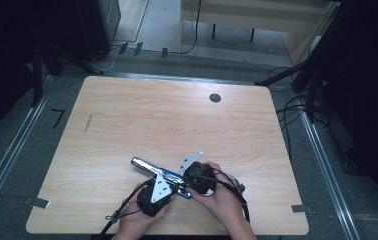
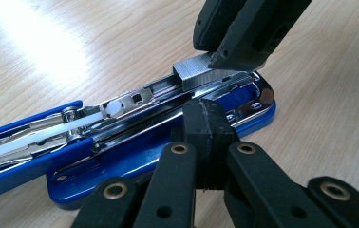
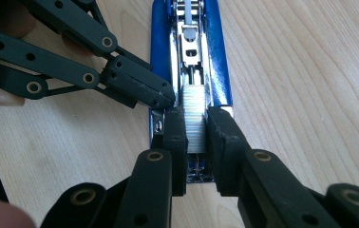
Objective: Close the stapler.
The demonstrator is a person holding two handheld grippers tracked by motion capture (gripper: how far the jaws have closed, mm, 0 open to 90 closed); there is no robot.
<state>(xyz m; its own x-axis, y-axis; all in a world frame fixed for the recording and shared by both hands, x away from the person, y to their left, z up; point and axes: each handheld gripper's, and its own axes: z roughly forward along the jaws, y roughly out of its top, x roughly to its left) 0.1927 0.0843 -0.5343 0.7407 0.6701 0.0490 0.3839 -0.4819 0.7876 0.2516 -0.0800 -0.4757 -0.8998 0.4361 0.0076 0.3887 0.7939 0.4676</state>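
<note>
Near edge of the wooden table (image 1: 127, 115): two hands come in from the bottom, each with a black gripper, both meeting over an opened blue stapler (image 1: 159, 172).

Left hand (image 1: 136, 220) holds the left gripper (image 1: 158, 192) at the stapler's near end. In the left gripper view its jaws stand pressed together, tips against the side of the stapler (image 2: 135, 142) base just below the chrome magazine (nothing visible between the pads, so closed on themselves, touching the stapler rather than clamping it, as far as I can tell).

Right hand (image 1: 222, 200) holds the right gripper (image 1: 197, 177), just beside the left one, over the same end of the stapler. In the right gripper view its jaws are clamped on a block of staples (image 3: 194, 121), one pad on either side, with the block sitting in the open channel of the stapler (image 3: 218, 57). From the left gripper view, the same staple strip (image 2: 199, 73) shows as a grey block at the front of the magazine, the right gripper's jaws on top of it.

Stapler lies slantwise, top arm swung open and stretched away from the grippers toward the table's middle. White pusher rod (image 2: 49, 130) lies along the open arm.

Beyond the stapler: bare wood, then a round dark grommet hole (image 1: 215, 98) near the far edge.
</note>
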